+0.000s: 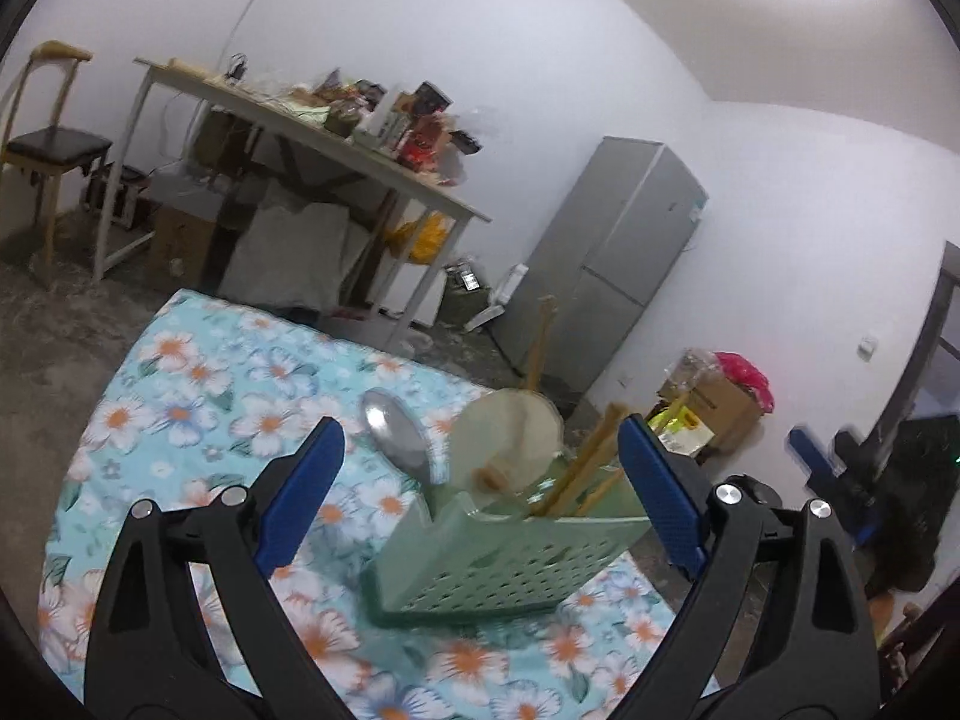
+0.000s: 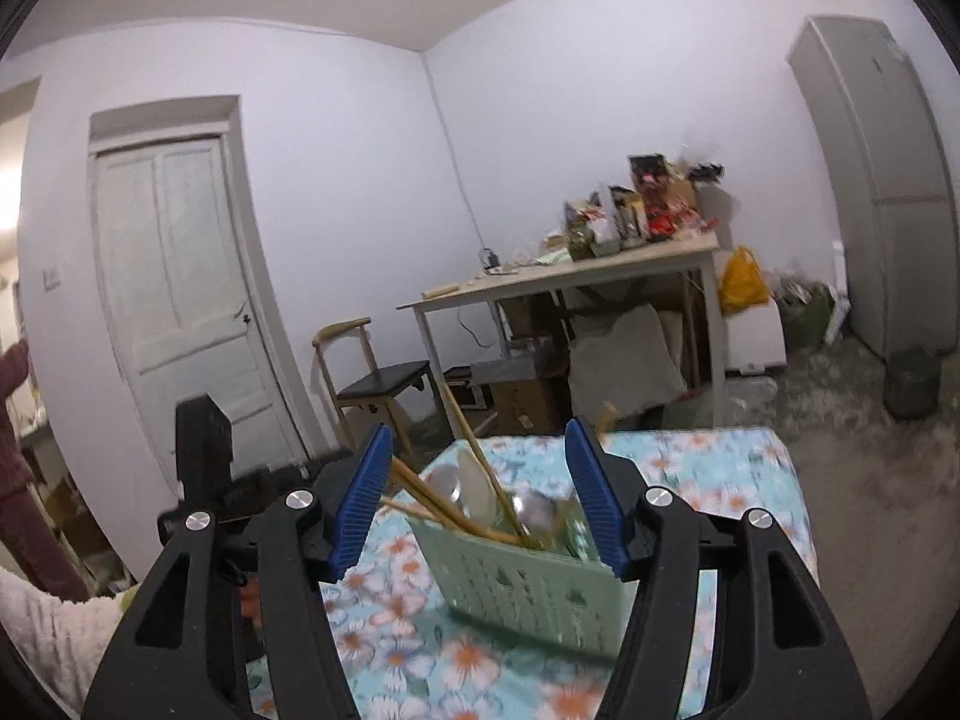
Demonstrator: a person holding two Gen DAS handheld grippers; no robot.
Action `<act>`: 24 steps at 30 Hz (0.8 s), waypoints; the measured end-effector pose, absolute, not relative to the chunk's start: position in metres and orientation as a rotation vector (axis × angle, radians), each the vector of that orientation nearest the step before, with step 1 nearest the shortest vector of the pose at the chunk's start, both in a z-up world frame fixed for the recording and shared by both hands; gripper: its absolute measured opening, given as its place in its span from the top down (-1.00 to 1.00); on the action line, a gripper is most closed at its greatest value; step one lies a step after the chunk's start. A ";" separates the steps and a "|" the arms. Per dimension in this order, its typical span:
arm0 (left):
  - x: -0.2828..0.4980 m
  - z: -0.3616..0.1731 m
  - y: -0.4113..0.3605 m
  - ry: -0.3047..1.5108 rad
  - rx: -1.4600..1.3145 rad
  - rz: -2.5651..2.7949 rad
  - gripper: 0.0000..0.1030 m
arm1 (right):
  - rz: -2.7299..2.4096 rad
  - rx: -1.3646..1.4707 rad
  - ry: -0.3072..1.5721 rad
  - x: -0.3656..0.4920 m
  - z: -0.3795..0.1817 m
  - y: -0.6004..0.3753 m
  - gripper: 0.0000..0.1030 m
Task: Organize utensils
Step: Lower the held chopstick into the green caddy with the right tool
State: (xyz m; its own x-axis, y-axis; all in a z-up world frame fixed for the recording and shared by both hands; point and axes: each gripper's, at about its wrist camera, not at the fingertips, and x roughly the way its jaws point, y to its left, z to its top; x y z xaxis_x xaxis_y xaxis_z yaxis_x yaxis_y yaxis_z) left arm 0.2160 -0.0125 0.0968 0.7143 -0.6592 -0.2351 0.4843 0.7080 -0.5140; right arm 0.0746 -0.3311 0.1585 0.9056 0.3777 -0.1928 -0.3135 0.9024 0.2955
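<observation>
Fingers on both grippers are spread wide with nothing between them. The left gripper and the right gripper each hang a little back from the green basket, which sits on the desk with the floral cloth.

All the utensils I can spot are already standing in the basket: a metal spoon with its bowl pointing up, a pale round skimmer or strainer thing on a wooden handle, and a bunch of wooden chopsticks leaning out over the rim. I don't see any loose ones on the cloth, so my guess is the sorting is basically done, though the shots are a bit blurry.

Handling-wise, I'd say the basket is thin perforated plastic, light and a bit flexy, and top-heavy with those tall handles sticking out, so it'd probably tip if you bump it. If it needs moving, I'd pinch a side wall low down, not the rim. Chopsticks are stiff and light but slick and will roll, so grab them around the middle. Spoon is smooth metal and likely slippery, so take the handle rather than the bowl. The skimmer looks the most delicate, so I'd go for its wooden handle.
</observation>
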 end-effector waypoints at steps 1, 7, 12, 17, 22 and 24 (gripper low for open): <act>0.214 0.101 -0.016 0.408 -0.431 -0.669 -0.72 | 0.355 0.277 0.255 0.072 0.153 -0.336 -0.14; 0.200 0.123 -0.040 0.344 -0.349 -0.721 -0.72 | 0.321 0.353 0.292 0.064 0.126 -0.357 -0.14; 0.188 0.119 -0.031 0.349 -0.391 -0.698 -0.72 | 0.320 0.391 0.291 0.057 0.116 -0.361 -0.14; 0.176 0.096 0.004 0.341 -0.486 -0.595 -0.72 | 0.381 0.440 0.341 0.055 0.096 -0.346 -0.14; 0.194 0.076 0.023 0.418 -0.637 -0.597 -0.45 | 0.420 0.445 0.423 0.062 0.070 -0.316 -0.14; 0.206 0.069 0.025 0.451 -0.689 -0.601 -0.24 | 0.441 0.471 0.442 0.064 0.062 -0.309 -0.14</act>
State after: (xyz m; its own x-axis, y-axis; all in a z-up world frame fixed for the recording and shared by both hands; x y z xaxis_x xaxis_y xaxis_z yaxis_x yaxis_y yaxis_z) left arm 0.2061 0.0250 0.0694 0.7411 -0.6448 -0.1869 0.3601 0.6167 -0.7000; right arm 0.0640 -0.3089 0.0622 0.8146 0.4966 -0.2997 -0.2987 0.8021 0.5172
